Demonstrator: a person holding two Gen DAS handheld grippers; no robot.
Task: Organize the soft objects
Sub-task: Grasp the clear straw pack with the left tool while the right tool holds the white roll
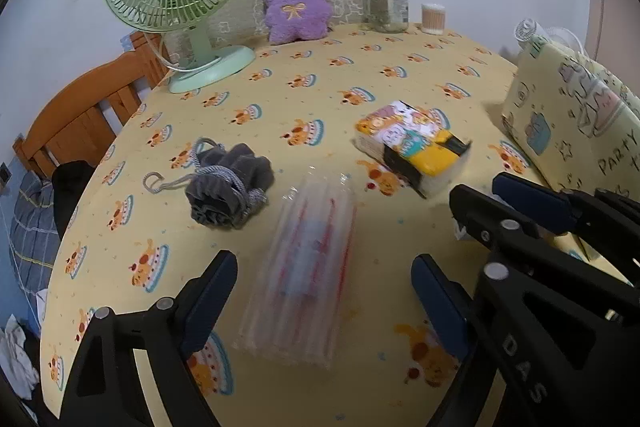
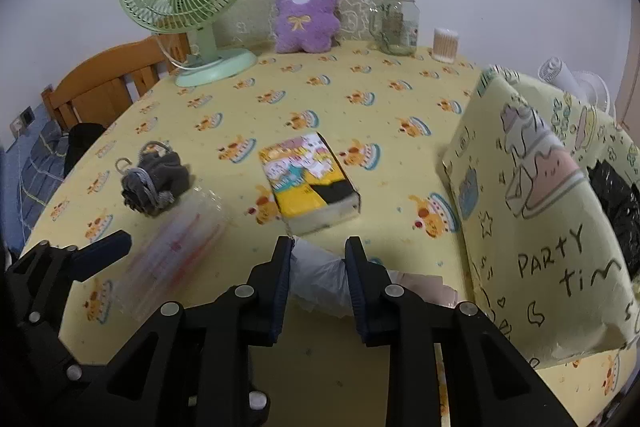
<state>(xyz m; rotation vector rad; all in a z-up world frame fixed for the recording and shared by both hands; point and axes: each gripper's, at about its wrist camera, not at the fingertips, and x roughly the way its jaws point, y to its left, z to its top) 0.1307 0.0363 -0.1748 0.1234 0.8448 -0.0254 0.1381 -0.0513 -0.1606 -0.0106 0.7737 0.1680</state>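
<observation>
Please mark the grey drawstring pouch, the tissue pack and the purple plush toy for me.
grey drawstring pouch (image 1: pixel 232 183), left wrist view, on its bunched fabric body.
tissue pack (image 2: pixel 308 179), right wrist view, on its printed top face.
purple plush toy (image 1: pixel 295 1), left wrist view, on its belly near the bow.

My matt black plastic right gripper (image 2: pixel 318 263) pinches a thin, crinkled white plastic bag (image 2: pixel 316 277). Clear ribbed air-cushion wrap (image 1: pixel 304 267) looks glossy; the grey drawstring pouch (image 1: pixel 230 183) is soft matt cloth.
</observation>
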